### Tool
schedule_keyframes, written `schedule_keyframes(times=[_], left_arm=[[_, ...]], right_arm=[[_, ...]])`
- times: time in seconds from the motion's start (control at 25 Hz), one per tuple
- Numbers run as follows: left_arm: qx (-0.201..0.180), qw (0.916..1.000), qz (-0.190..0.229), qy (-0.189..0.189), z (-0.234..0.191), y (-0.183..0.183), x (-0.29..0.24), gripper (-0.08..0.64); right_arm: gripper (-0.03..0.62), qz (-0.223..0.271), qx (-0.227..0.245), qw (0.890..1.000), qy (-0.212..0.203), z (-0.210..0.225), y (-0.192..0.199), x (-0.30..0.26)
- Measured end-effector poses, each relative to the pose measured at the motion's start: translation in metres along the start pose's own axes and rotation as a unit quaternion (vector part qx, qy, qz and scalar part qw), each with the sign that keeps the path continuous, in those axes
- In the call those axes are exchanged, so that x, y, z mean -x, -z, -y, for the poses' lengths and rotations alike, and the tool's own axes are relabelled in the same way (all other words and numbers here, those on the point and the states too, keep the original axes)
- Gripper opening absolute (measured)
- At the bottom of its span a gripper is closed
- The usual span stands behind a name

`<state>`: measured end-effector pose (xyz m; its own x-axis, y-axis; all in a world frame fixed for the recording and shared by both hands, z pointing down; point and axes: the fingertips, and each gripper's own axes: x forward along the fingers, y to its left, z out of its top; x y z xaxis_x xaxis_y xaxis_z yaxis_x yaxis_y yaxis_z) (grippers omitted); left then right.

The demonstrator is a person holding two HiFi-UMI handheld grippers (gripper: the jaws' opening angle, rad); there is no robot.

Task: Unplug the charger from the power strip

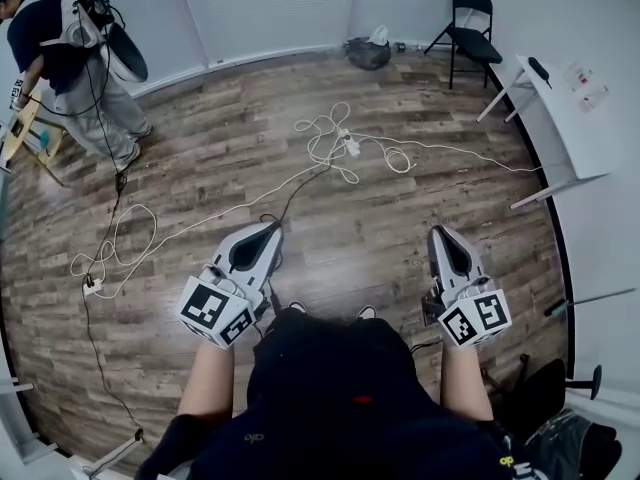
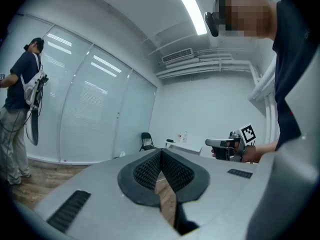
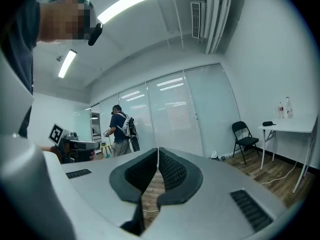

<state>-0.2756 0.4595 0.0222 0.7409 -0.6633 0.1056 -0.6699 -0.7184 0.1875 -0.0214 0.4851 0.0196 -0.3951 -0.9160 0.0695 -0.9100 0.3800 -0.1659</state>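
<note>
Over at ten o'clock a person (image 1: pixel 70 58) in a dark top stands on the brown wooden floor (image 1: pixel 200 168), with gear strapped on the back. The left tongs (image 1: pixel 268 230) are grey and smooth, with black bumpy pads (image 2: pixel 147 171) that make a V shape. They are squeezed together at the tip, and nothing is between them.

At twelve o'clock, well away from both tongs, the small white power strip (image 1: pixel 351 146) lies on the floor among loopy white cords (image 1: pixel 320 128). A thin black cord (image 1: pixel 305 188) runs from near it toward the left tongs. The charger is too small to pick out.

The right tongs (image 1: pixel 440 233) look the same. They are pressed together too and hold nothing. At one o'clock stands a black folding chair (image 1: pixel 470 30). At two o'clock is a flat white bench (image 1: pixel 560 118) on thin legs.
</note>
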Motion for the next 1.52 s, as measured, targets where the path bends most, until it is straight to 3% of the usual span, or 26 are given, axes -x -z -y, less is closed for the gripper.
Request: schedule_keyframes(times=[0.24,0.48,0.68,1.2,1.52], left_arm=[[0.029,0.9996,0.002,-0.005,-0.046,0.010,0.016,0.020],[0.036,0.9993,-0.009,-0.002,-0.068,0.014,-0.015,0.020],[0.037,0.9992,-0.015,-0.009,-0.094,0.008,-0.072,0.020],[0.030,0.9985,-0.029,-0.035,-0.122,-0.019,-0.290,0.020],[0.040,0.9978,-0.049,-0.018,-0.152,-0.012,-0.366,0.020]], right_arm=[[0.026,-0.026,0.012,1.000,-0.007,-0.034,0.020,-0.025],[0.026,-0.032,-0.017,0.999,-0.003,-0.008,0.023,-0.065],[0.026,-0.012,-0.046,0.999,-0.012,0.042,0.010,-0.119],[0.026,-0.034,-0.062,0.997,-0.038,0.241,-0.003,-0.228],[0.026,-0.053,-0.084,0.994,-0.041,0.291,0.015,-0.281]])
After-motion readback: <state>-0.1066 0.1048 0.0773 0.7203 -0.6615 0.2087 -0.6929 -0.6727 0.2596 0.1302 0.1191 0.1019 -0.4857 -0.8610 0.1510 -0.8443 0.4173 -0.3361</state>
